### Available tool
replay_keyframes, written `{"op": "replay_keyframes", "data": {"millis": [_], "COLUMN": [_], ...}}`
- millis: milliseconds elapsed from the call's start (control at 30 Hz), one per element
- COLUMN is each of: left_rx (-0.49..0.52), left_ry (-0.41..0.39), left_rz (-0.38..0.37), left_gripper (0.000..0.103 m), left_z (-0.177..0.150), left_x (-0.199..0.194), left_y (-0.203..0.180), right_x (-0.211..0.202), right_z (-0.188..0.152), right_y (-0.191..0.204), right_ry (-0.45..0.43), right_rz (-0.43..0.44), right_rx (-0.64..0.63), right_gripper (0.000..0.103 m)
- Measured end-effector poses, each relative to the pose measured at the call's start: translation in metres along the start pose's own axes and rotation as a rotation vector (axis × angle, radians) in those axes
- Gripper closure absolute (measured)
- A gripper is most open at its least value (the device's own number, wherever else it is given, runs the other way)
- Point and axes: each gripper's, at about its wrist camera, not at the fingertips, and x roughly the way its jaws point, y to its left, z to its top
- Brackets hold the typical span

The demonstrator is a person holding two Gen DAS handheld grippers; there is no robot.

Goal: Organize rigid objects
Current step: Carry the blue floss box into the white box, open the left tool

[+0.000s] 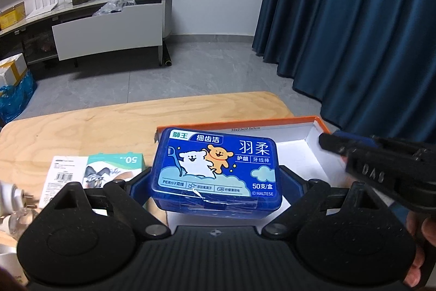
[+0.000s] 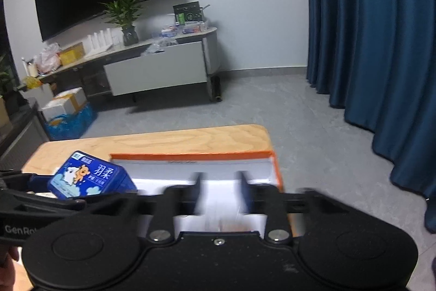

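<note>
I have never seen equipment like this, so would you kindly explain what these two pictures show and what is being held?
There is no robot here: a person holds a two-finger gripper in each hand, and a wide-angle camera on each one looks forward along its fingers. One picture comes from the left gripper, the other from the right gripper.

The left gripper is clamped on a blue floss-pick box with cartoon animals on its lid, carried at the near edge of an open orange-rimmed cardboard box with a white inside. The right view shows the same blue box from the side.

The right gripper holds nothing; its fingers look blurred, above the cardboard box.

All this is over a light wooden table. At the table's left lie a small green carton, a barcoded leaflet and some clear bottles.
</note>
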Motion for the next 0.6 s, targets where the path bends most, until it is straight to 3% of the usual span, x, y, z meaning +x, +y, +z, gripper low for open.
{"op": "replay_keyframes", "data": {"millis": [267, 400, 600], "left_rx": [0.003, -0.004, 0.006], "left_ry": [0.027, 0.058, 0.040], "left_rz": [-0.029, -0.089, -0.093], "left_gripper": [0.009, 0.005, 0.001], "left_z": [0.006, 0.009, 0.009], "left_x": [0.019, 0.026, 0.004], "left_y": [-0.011, -0.019, -0.018], "right_x": [-0.023, -0.029, -0.040], "right_z": [0.011, 0.012, 0.014], "right_y": [-0.028, -0.036, -0.034], "right_ry": [-0.119, -0.141, -0.171], "right_rz": [0.015, 0.022, 0.055], "right_rx": [0.116, 0.147, 0.133], "right_gripper": [0.073, 0.070, 0.063]}}
